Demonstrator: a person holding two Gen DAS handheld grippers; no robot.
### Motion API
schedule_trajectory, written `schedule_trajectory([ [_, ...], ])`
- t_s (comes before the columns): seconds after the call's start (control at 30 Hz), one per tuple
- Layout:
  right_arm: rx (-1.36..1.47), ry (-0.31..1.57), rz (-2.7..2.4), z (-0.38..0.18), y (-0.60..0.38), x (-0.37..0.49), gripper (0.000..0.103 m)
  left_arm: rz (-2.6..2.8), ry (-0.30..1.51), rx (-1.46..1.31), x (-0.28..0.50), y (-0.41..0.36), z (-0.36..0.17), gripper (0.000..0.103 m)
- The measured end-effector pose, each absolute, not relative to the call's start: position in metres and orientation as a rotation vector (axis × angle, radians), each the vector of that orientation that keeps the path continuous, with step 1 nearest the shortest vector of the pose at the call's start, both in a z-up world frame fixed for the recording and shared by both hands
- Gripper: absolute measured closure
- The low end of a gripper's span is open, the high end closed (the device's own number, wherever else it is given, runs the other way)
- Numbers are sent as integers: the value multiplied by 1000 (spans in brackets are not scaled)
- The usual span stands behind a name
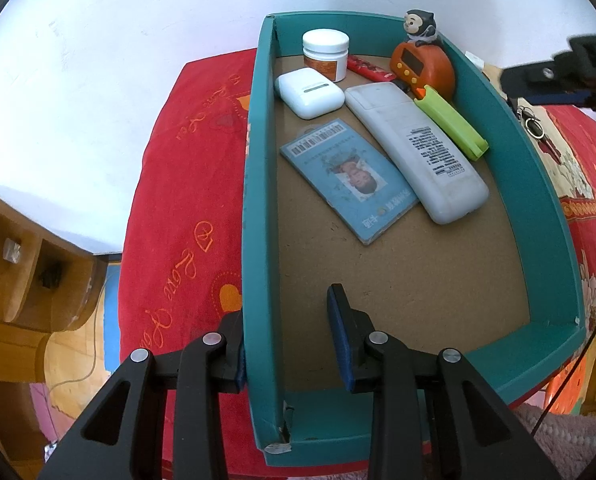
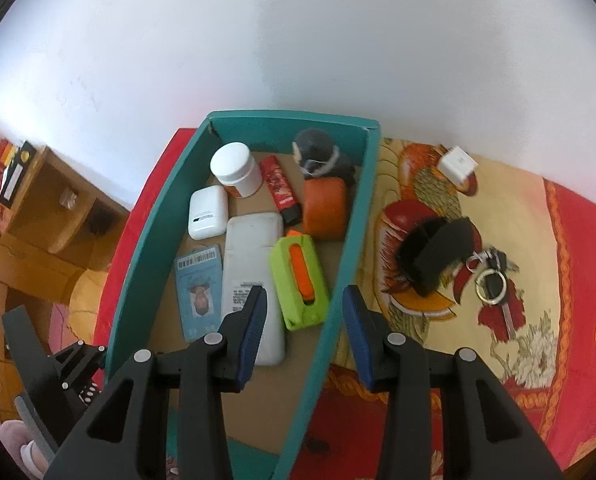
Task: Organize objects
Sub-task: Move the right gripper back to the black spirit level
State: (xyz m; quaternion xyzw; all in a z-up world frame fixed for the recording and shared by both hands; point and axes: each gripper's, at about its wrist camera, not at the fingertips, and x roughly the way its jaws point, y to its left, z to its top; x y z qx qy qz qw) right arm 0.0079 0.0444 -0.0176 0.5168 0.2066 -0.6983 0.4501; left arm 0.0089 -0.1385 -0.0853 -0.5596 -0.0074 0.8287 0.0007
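A teal open box [image 1: 258, 208] lies on a red patterned bedspread [image 1: 186, 208]. Inside are a white remote [image 1: 414, 148], a blue ID card [image 1: 350, 184], a white earbud case [image 1: 309, 92], a white jar [image 1: 325, 54], a red tube [image 1: 368, 68], a green utility knife [image 1: 452, 122] and an orange timer with a figurine [image 1: 420, 60]. My left gripper [image 1: 288, 340] is open, its jaws either side of the box's left wall. My right gripper [image 2: 304, 320] is open, astride the box's right wall [image 2: 338, 280], above the green knife [image 2: 298, 280].
On the bedspread right of the box lie a black holder [image 2: 438, 254], a key ring [image 2: 494, 284] and a small white box [image 2: 457, 165]. A wooden nightstand [image 1: 22, 276] stands left of the bed. A white wall rises behind.
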Motion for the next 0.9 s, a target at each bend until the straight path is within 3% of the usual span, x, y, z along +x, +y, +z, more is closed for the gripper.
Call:
schedule_trajectory([
  [0.6, 1398, 395, -1912, -31, 137, -29, 64, 2580, -3, -1740, 12, -137, -83, 70],
  [0.9, 1448, 325, -1912, -43, 150, -66, 56, 2596, -58, -1762, 10, -139, -84, 70],
])
